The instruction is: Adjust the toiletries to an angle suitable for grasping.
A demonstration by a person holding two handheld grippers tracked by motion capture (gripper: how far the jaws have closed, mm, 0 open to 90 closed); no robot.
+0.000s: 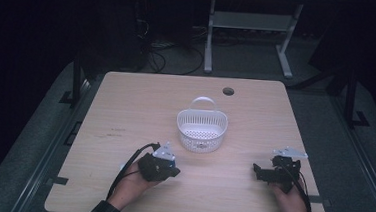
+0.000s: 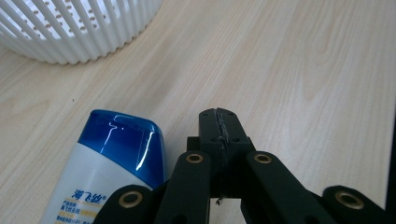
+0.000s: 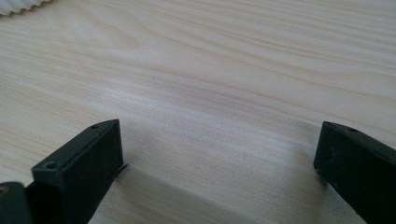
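Left tool (image 2: 219, 122) pressed together beside the bottle (image 2: 107, 163) (blue cap); right tool (image 3: 215, 158) spread.

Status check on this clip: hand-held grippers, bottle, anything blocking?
Left hand-held gripper shut, empty, beside the blue-capped bottle lying on the table. Right hand-held gripper open, empty. White basket ahead, path unobstructed.

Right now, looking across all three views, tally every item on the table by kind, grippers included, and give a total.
White slatted basket: 1
White bottle with a blue cap, lying beside the left gripper: 1
Black grippers, the left gripper shut on nothing and the right gripper open: 2
Total: 4
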